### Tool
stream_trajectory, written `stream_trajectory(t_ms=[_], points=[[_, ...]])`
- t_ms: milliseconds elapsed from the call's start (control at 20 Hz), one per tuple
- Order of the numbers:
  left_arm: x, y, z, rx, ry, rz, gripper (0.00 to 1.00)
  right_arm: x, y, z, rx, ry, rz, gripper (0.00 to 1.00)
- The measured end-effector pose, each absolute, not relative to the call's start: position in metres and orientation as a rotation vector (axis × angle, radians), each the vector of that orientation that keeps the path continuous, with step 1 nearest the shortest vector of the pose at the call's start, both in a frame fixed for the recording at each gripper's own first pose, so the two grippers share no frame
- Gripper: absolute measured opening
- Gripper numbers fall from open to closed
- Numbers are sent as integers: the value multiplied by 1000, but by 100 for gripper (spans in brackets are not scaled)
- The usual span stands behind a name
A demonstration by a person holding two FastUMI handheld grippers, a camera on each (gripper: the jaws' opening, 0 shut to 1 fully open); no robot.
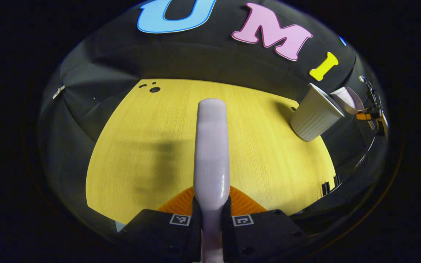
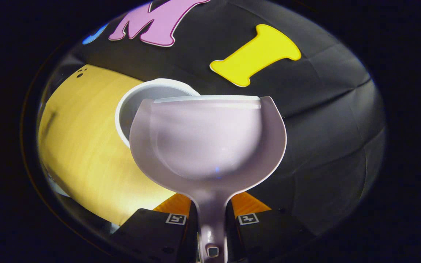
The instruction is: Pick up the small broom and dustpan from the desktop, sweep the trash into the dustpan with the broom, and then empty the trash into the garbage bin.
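My left gripper (image 1: 210, 211) is shut on the pale lilac broom (image 1: 211, 146), whose smooth handle runs straight ahead over the yellow table (image 1: 141, 146). The bristles are out of sight. My right gripper (image 2: 211, 216) is shut on the stem of the matching dustpan (image 2: 207, 138), held up with its hollow facing me and its inside bare. The dustpan's front lip sits just right of the white garbage bin (image 2: 137, 98), covering part of its rim. In the left gripper view the ribbed bin (image 1: 314, 115) stands at the table's right edge, with the dustpan (image 1: 347, 98) and the other gripper (image 1: 373, 113) beyond it.
Small dark holes (image 1: 154, 89) mark the table's far left corner. Black cloth wall closes off the back and both sides. The table's right edge (image 1: 327, 160) drops away just below the bin.
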State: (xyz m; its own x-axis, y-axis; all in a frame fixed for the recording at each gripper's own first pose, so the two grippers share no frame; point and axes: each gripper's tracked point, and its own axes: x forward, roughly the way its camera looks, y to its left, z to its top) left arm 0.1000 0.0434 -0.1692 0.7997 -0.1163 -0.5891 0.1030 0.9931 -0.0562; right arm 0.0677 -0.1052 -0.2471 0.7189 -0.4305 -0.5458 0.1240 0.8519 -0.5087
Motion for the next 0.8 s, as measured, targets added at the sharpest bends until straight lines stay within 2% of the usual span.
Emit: stream_trajectory(t_ms=[100,150,400,550,600,650,800], points=[[95,45,-169,-29,618,-135,27,59,-94,-247,-384,663,-337,33],[91,45,-169,-34,611,-145,27,48,-84,-245,-348,635,-349,36],[77,52,-175,-15,594,-182,26,9,-39,-240,-214,535,-370,36],[76,60,-173,42,576,-189,26,-1,-7,-248,-137,532,-336,36],[75,61,-173,53,571,-192,27,-3,5,-251,-113,528,-319,32],[75,61,-174,59,567,-195,27,-5,16,-255,-92,525,-304,36],[72,59,-183,38,568,-202,27,-8,60,-273,-6,523,-229,36]])
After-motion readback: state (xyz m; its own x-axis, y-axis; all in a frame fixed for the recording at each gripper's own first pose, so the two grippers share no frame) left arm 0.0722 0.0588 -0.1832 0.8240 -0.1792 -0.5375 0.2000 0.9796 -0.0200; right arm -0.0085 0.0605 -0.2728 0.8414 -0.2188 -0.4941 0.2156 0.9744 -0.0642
